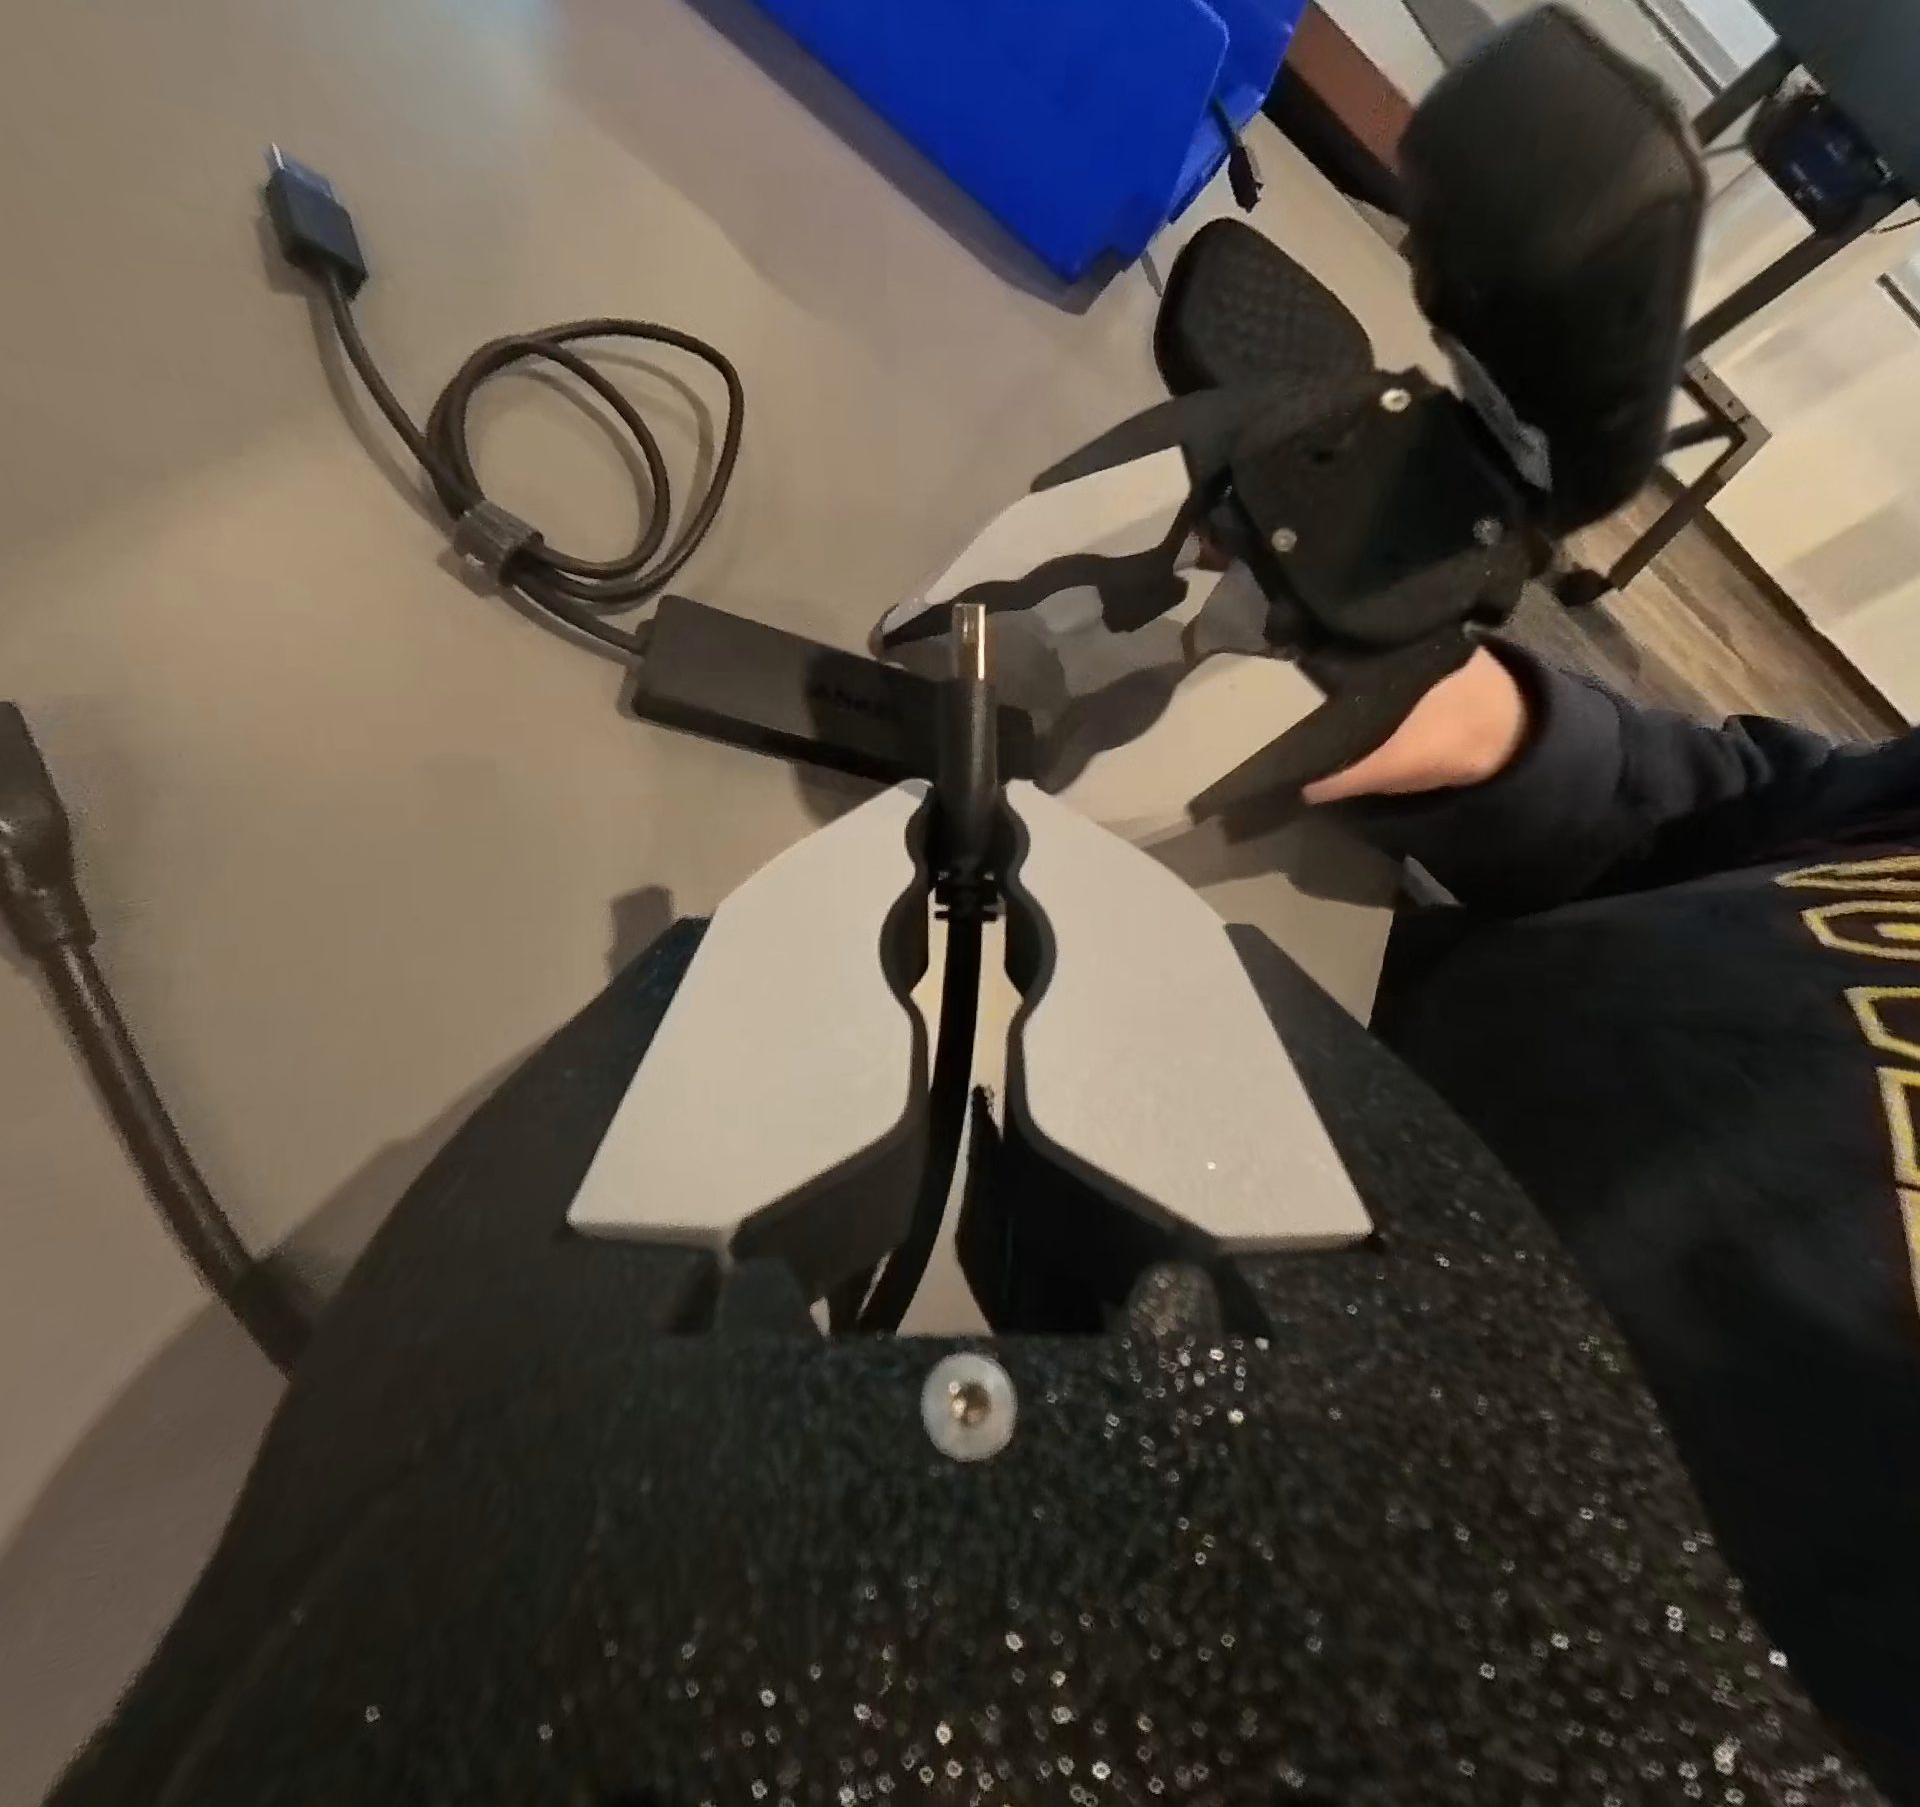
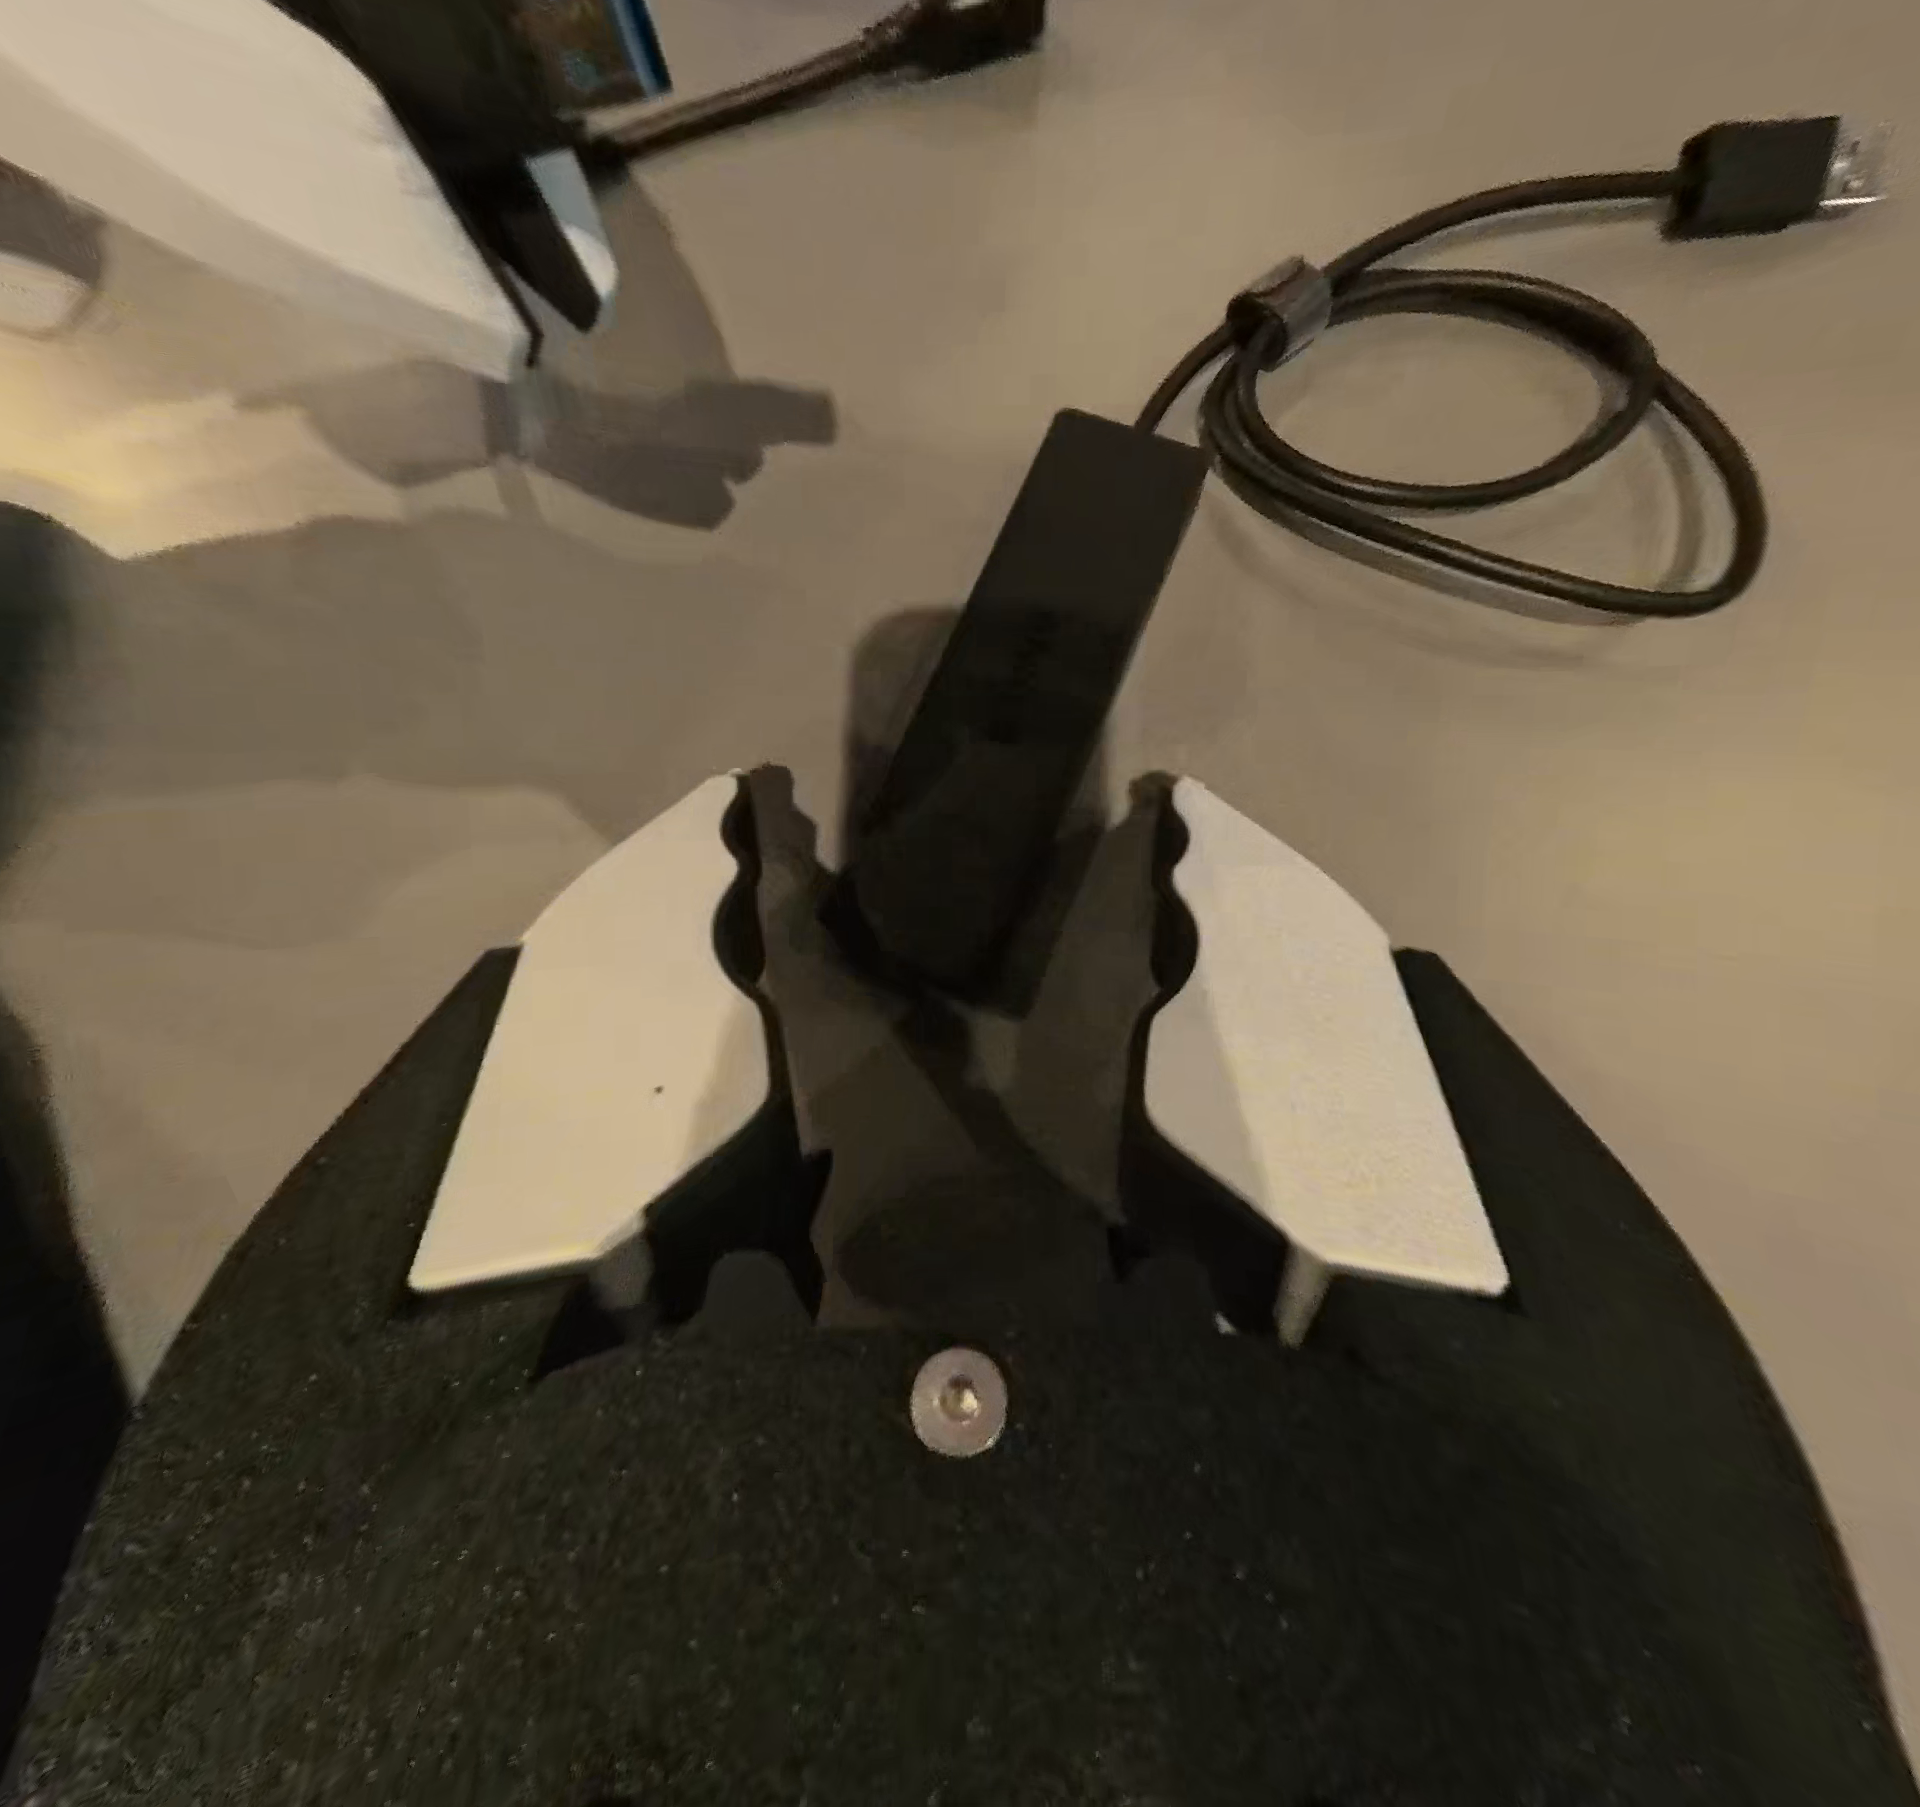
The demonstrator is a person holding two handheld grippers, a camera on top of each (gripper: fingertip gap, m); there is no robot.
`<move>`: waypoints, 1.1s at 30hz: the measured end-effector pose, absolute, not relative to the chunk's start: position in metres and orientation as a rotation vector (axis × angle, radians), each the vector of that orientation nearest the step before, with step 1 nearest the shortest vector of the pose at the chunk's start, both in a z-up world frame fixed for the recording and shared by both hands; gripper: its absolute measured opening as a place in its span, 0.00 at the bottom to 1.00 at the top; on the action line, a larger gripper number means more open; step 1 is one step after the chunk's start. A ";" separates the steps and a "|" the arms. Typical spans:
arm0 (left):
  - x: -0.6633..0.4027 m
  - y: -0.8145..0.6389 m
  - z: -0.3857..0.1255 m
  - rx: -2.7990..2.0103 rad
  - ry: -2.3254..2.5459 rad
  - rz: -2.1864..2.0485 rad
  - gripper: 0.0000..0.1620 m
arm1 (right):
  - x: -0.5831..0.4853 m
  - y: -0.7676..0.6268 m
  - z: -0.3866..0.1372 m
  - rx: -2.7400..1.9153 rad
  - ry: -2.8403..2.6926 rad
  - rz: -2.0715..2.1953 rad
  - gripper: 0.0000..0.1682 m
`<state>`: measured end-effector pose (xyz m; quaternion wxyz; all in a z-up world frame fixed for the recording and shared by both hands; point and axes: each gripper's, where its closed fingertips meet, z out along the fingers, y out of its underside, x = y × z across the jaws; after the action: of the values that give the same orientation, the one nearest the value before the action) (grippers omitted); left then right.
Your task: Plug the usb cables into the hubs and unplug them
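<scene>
My left gripper is shut on a black USB cable plug. Its metal tip points forward, just above the black hub on the beige table. The cable runs back between the fingers. My right gripper is closed on the near end of the hub, which looks slightly tilted up. In the right wrist view the left gripper is at the top left, holding the plug apart from the hub. A finger of the right gripper shows beside the hub in the left wrist view.
The hub's own coiled cable and plug lie beyond it; both also show in the left wrist view. Another black cable end lies on the table. Blue bins stand at the back. A chair and a person's hand are at the right.
</scene>
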<state>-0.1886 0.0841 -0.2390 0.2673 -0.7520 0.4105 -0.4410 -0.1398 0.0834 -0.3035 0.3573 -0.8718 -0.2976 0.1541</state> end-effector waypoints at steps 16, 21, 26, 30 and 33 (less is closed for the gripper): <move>-0.192 0.077 -0.237 -2.011 1.136 -1.191 0.05 | -0.139 0.095 -0.305 -2.395 -0.653 0.211 0.21; -0.191 0.074 -0.241 -2.027 1.140 -1.224 0.05 | -0.135 0.097 -0.304 -2.330 -0.713 0.231 0.20; -0.184 0.068 -0.242 -2.047 1.122 -1.364 0.05 | -0.123 0.104 -0.302 -2.221 -0.739 0.270 0.20; -0.176 0.068 -0.242 -2.078 1.050 -1.549 0.05 | -0.119 0.107 -0.290 -2.130 -0.683 0.419 0.20; -0.172 0.068 -0.246 -2.119 1.022 -1.612 0.05 | -0.113 0.111 -0.283 -2.090 -0.658 0.491 0.20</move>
<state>-0.1715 0.0676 -0.2457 0.1445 -0.7352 0.3547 -0.5593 -0.1130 0.1111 -0.2829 0.4332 -0.8389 -0.2642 0.1969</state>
